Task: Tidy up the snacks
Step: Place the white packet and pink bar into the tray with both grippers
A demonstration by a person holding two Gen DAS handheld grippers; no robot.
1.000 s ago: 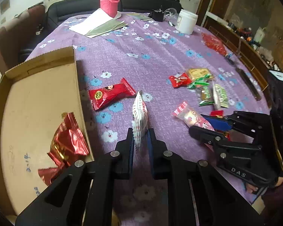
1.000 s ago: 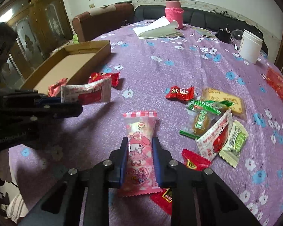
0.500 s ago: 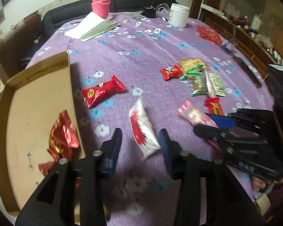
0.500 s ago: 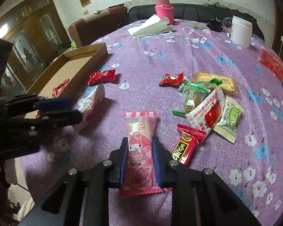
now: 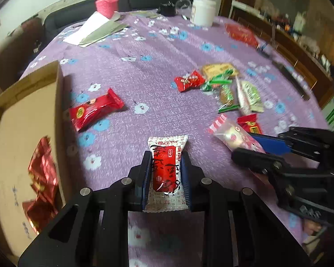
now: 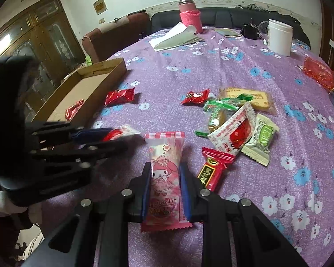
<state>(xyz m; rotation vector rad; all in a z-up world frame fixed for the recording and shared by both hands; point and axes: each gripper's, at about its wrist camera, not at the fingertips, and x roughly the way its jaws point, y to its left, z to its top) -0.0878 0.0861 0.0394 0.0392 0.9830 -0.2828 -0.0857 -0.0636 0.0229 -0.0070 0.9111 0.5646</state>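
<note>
Your left gripper [image 5: 164,173] dropped the white-and-red packet [image 5: 167,169] and its fingers are closing on it again, flat-side up. Your right gripper [image 6: 164,184] stays clamped on the pink packet [image 6: 164,173]. The box [image 5: 22,115] waits at nine o'clock.

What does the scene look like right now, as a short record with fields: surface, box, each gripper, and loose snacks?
surface: round table with purple flowered cloth
box: open cardboard box at the table's left edge, red foil packets inside
left gripper: jaws closing around a white-and-red packet, lying flat between them
right gripper: shut on a pink cartoon packet
loose snacks: red packet by the box; mixed pile of red, green, yellow and white packets right of centre
background: pink flask, white jar, papers
</note>
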